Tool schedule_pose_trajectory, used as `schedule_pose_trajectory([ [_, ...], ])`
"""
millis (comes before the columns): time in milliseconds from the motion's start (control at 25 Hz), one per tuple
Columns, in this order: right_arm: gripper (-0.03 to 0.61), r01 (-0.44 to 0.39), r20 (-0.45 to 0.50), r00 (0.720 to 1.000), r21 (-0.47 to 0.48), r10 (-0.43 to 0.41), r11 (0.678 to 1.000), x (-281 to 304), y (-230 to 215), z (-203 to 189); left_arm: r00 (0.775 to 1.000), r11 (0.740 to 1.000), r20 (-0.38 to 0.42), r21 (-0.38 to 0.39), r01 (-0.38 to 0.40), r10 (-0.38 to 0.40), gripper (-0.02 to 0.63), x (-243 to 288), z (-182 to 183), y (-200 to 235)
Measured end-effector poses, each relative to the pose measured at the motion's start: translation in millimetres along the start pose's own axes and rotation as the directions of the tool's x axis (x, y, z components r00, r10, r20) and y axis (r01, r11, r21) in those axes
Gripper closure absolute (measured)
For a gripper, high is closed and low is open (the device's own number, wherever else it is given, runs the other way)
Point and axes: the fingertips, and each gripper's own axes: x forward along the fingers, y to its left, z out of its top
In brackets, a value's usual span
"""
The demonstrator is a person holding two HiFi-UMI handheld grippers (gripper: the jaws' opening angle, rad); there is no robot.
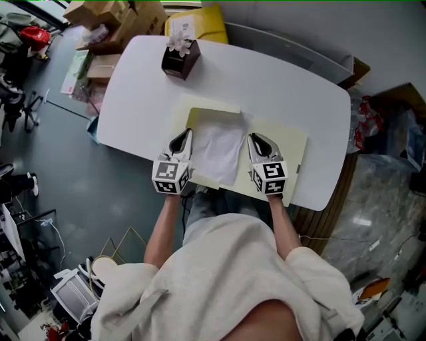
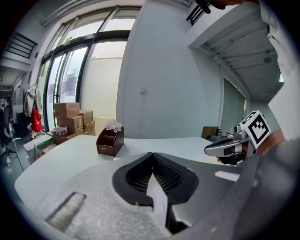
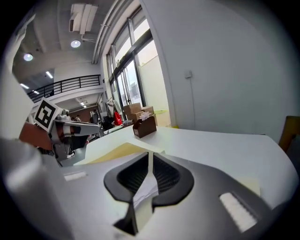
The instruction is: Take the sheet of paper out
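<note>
White tabletop point(image 1: 133, 100), seen from above. Sheet of paper point(image 1: 218, 150) lies at the near middle, on top of a pale yellow envelope point(image 1: 283, 143) that spreads out toward 3 o'clock; the envelope's flap edge shows past the sheet at 12 o'clock. Left gripper point(image 1: 186, 136) sits at the sheet's 9 o'clock edge and right gripper point(image 1: 254, 140) at its 3 o'clock edge, both pointing to 12 o'clock. Left gripper view: fingers point(image 2: 136, 176) closed together, with a white strip of the sheet pinched in the seam between them. Right gripper view: fingers point(image 3: 171, 176) also closed, with the sheet's white edge clamped between them; a yellowish layer shows just beneath it, and I cannot tell whether that is clamped too. Brown box point(image 1: 180, 58) with something white in its top stands at 11 o'clock from the sheet, well apart. Cardboard boxes point(image 1: 113, 20) sit on the floor beyond the tabletop at 11 o'clock.
</note>
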Motion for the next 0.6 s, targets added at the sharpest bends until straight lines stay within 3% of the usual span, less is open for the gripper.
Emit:
schedule_pose_trajectory([
  [280, 0.509, -0.013, -0.075, 0.997, 0.038, 0.016, 0.999, 12.0, 13.9, -26.8, 0.998, 0.998, -0.020, -0.029, 0.055, -0.056, 0.614, 10.8, -12.4, 3.5],
  [600, 0.345, 0.020, -0.142, 0.990, 0.146, 0.000, 0.989, 11.4, 24.7, -65.0, 0.989, 0.989, -0.029, -0.027, 0.143, -0.144, 0.615, 17.2, -21.2, -4.1],
])
